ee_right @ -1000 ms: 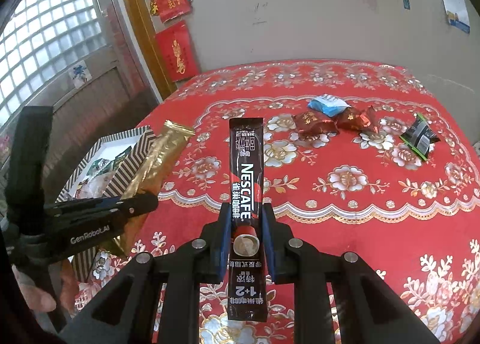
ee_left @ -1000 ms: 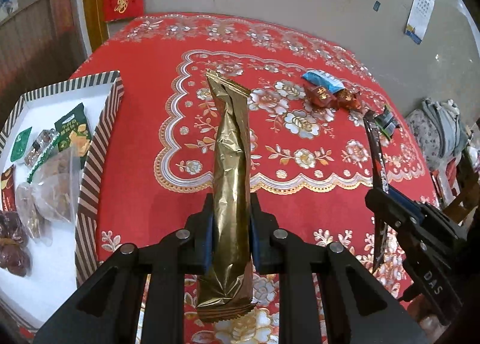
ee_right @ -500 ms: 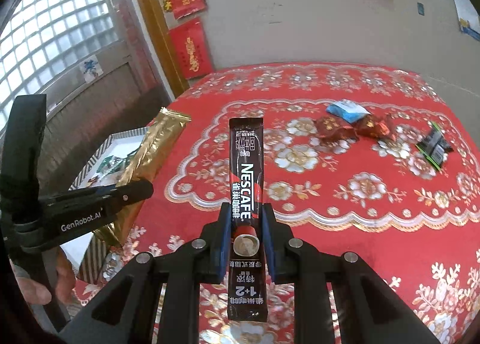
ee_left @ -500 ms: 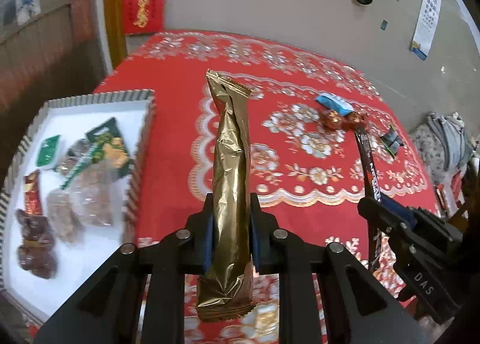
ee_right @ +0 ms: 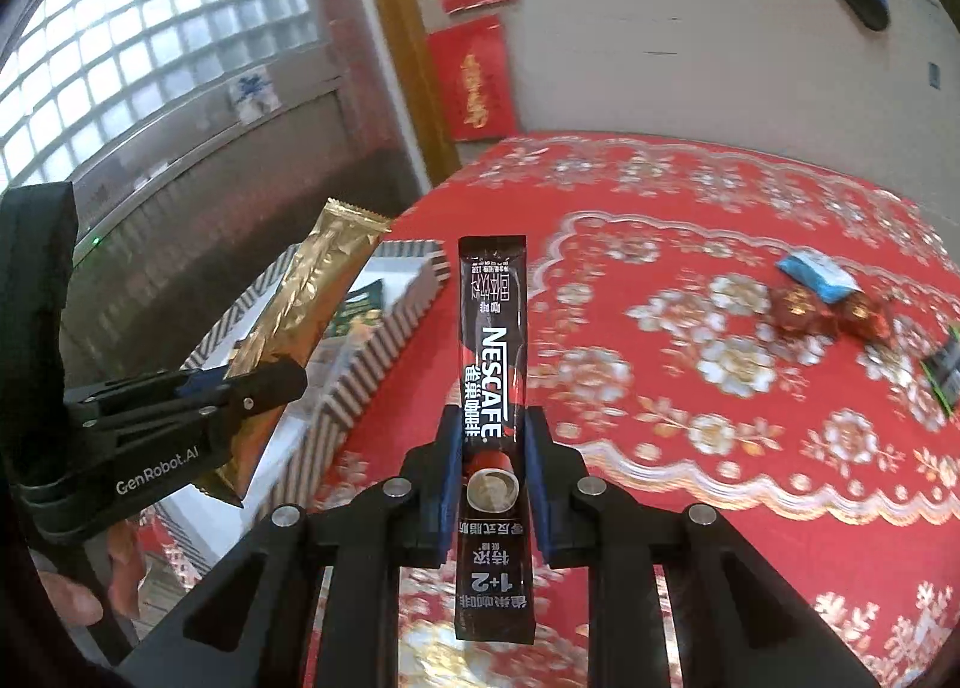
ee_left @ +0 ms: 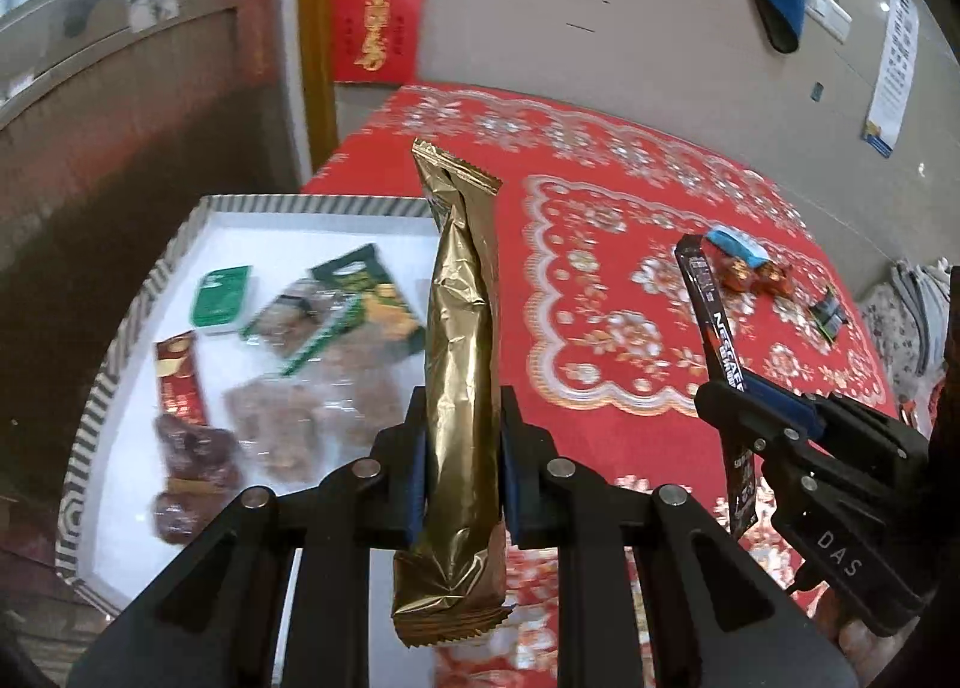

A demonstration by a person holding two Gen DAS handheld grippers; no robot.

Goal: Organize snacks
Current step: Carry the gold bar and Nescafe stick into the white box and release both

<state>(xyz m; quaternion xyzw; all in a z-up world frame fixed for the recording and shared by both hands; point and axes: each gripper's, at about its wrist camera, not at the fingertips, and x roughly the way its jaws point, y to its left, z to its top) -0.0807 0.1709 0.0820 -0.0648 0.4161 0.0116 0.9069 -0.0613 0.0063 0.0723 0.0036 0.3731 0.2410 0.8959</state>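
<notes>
Gold-foil bar (ee_left: 462, 352) clamped in the left tongs (ee_left: 462, 448), Nescafé stick (ee_right: 493, 388) clamped in the right tongs (ee_right: 493, 466) — both carried above the counter (ee_right: 690, 448); next, lower them into the striped box (ee_left: 120, 352).

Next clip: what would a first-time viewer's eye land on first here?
Two long packets held up side by side: a gold foil packet clamped in the left gripper, and a dark Nescafe stick in the right gripper. Next, the striped box of snacks left of the red floral tablecloth.
</notes>
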